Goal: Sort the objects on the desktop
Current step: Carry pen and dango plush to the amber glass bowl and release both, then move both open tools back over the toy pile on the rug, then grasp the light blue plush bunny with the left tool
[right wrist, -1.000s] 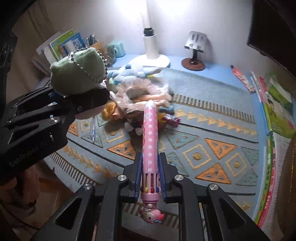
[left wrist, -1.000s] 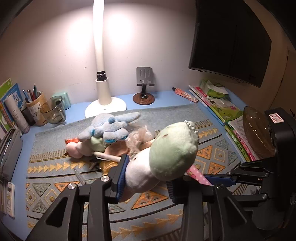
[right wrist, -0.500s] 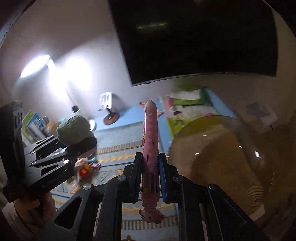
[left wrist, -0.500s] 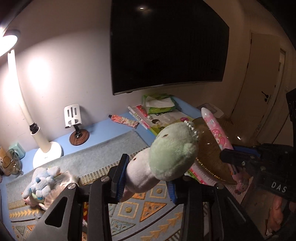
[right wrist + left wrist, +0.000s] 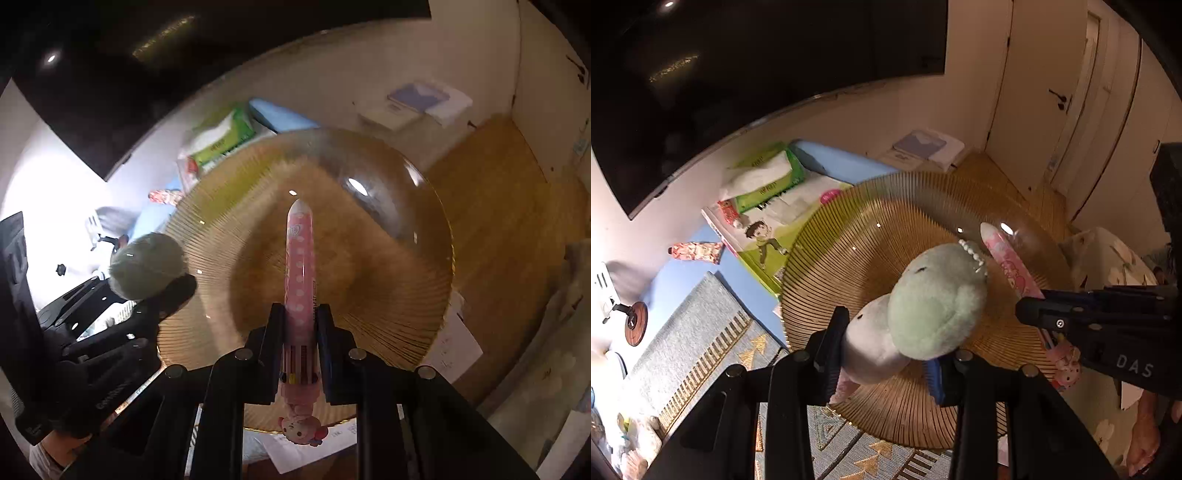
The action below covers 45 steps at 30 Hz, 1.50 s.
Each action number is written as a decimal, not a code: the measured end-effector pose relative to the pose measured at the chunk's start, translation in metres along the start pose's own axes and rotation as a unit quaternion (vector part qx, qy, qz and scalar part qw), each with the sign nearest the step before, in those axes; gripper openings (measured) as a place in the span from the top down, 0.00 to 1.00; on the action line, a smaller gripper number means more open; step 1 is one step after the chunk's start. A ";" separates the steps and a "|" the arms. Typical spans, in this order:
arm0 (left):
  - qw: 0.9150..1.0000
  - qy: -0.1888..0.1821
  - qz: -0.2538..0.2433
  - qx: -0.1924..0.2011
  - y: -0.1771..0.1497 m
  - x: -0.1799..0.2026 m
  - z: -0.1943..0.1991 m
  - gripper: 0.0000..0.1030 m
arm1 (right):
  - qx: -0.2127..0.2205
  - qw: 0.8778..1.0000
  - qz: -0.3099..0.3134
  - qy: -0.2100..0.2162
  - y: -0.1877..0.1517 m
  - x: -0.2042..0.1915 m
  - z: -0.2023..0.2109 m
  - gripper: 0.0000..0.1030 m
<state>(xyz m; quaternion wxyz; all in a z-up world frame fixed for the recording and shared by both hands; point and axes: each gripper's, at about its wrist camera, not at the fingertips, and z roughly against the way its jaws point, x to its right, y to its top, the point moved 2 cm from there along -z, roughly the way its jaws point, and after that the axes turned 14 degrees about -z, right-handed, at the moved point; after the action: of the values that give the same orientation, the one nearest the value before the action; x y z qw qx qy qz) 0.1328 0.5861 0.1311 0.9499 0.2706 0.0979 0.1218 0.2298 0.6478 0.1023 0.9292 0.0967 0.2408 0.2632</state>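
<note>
1. Two tongs are in my hands; left wrist view first. My left tongs point(image 5: 886, 345) are clamped on the plush toy point(image 5: 923, 306), pale body between the fingers, green head with a bead chain sticking out beyond the tips.
2. Ribbed amber bowl point(image 5: 849, 258): directly beyond and beneath my left fingertips; the toy hangs over it. Whether the toy touches it, I cannot tell.
3. My right tongs point(image 5: 1043, 317): off to the right of my left ones, pinched on the pink pen point(image 5: 1012, 269), whose tip points out over the bowl.
4. Left of the tips: patterned mat point(image 5: 701, 339) on the blue desk point(image 5: 687, 273). Farther out to the left, a picture book point(image 5: 768, 240) with a tissue pack point(image 5: 764, 181) on it, and a dark screen point(image 5: 738, 74) on the wall above.
5. Right wrist view. My right tongs point(image 5: 297, 332) are closed narrow on the pink pen point(image 5: 299, 266), gripped low on the barrel; a doll charm hangs off its end behind the fingers, tip pointing straight ahead.
6. Ribbed amber bowl point(image 5: 388, 295): straight ahead under the pen, filling the middle.
7. Left tongs point(image 5: 162, 291): to the left of my right fingers, at the bowl's rim, holding the plush toy point(image 5: 147, 266).
8. Tissue pack point(image 5: 221, 140): beyond the bowl, ahead and left.
</note>
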 end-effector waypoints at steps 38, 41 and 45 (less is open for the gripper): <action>0.861 0.206 0.465 -0.003 -0.372 -0.207 0.180 0.27 | -0.024 0.961 0.233 0.146 -0.169 -0.236 0.003 0.47; 0.850 0.229 0.475 -0.010 -0.413 -0.235 0.188 0.27 | -0.038 0.956 0.253 0.142 -0.189 -0.257 -0.006 0.47; 0.862 0.194 0.469 0.009 -0.437 -0.268 0.190 0.27 | -0.049 0.955 0.260 0.131 -0.211 -0.278 -0.016 0.46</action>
<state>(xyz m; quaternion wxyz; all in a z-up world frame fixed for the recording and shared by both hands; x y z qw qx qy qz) 0.0037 0.0569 0.0868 0.7403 0.2641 0.1425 0.6015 0.1077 0.3214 0.1340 0.7923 0.0746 0.3141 0.5177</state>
